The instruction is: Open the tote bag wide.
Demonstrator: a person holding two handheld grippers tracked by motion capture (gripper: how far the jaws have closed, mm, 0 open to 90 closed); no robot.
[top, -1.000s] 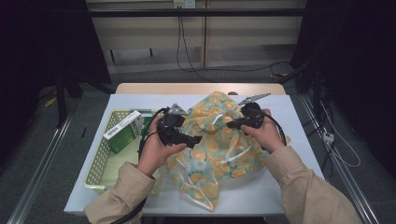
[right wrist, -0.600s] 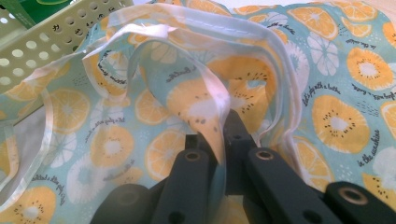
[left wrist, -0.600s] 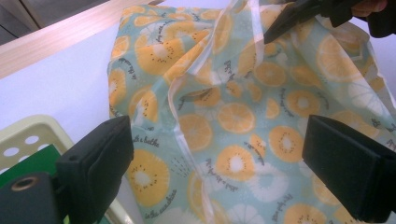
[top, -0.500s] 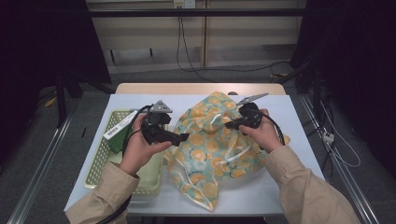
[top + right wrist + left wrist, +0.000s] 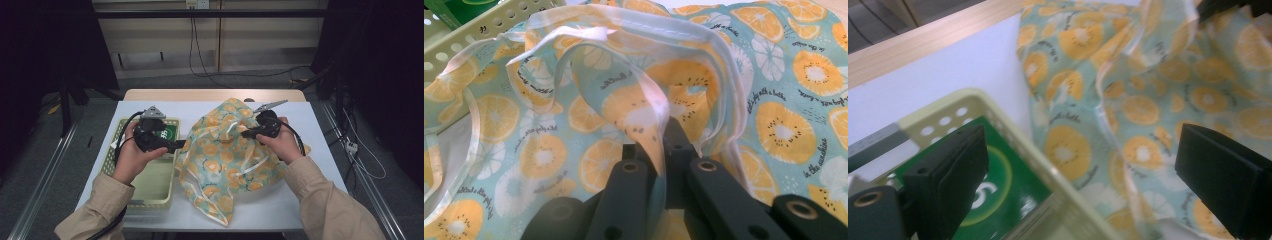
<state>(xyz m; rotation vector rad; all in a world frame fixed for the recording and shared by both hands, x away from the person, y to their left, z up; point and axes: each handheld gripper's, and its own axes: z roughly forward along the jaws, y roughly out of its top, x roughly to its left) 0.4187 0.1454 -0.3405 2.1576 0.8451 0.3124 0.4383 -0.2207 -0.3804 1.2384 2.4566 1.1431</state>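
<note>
A cloth bag [image 5: 230,155] printed with orange and kiwi slices on pale teal lies crumpled on the white table [image 5: 310,115]. My right gripper [image 5: 246,134] is shut on a fold of the bag's fabric at its white-trimmed edge. In the right gripper view the pinched fabric rises from the closed jaws of the right gripper [image 5: 663,137], beside a looped white strap [image 5: 644,85]. My left gripper [image 5: 177,146] hovers over the right side of a yellow-green basket [image 5: 150,204], just left of the bag. In the left gripper view the left gripper [image 5: 1083,165] stands wide open, holding nothing.
The perforated basket [image 5: 1013,130] holds a green packet [image 5: 167,134] at its far end, also seen as the green packet [image 5: 998,185] under my left jaw. A wooden strip [image 5: 210,95] borders the table's far edge. Cables trail on the floor beyond.
My left gripper has drawn leftward from the bag's left side to above the basket. The right gripper has kept still, holding the bag.
</note>
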